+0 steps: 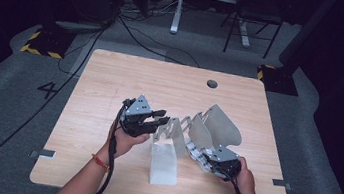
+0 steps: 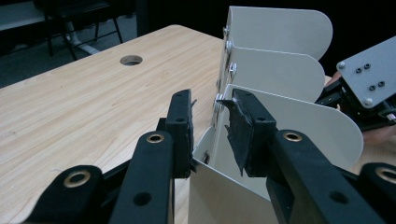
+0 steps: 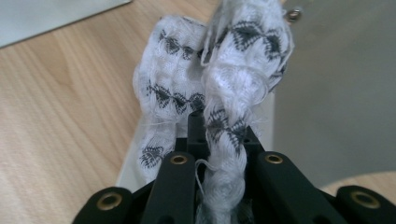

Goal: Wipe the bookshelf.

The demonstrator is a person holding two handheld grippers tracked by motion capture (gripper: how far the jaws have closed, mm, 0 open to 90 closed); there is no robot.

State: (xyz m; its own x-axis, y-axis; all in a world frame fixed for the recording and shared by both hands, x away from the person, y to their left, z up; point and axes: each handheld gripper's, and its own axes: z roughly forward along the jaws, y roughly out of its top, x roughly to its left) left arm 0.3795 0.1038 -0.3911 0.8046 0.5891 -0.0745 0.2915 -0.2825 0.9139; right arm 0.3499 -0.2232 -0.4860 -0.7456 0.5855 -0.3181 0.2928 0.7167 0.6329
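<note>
A white metal divider rack of several round-topped plates joined by scissor links stands stretched out mid-table. Its nearest plate lies low toward the front edge. My left gripper is at the rack's left end. In the left gripper view its jaws straddle the top corner of that near plate, pads against it, and the taller plates rise behind. My right gripper is at the rack's right front, shut on a white cloth with a black pattern. The cloth bunches beyond the jaws beside a plate.
The wooden table has a round cable hole at the back right. Beyond it, cables run across the grey floor and a chair and desk legs stand farther back. The right gripper's grey plate appears at the right edge of the left gripper view.
</note>
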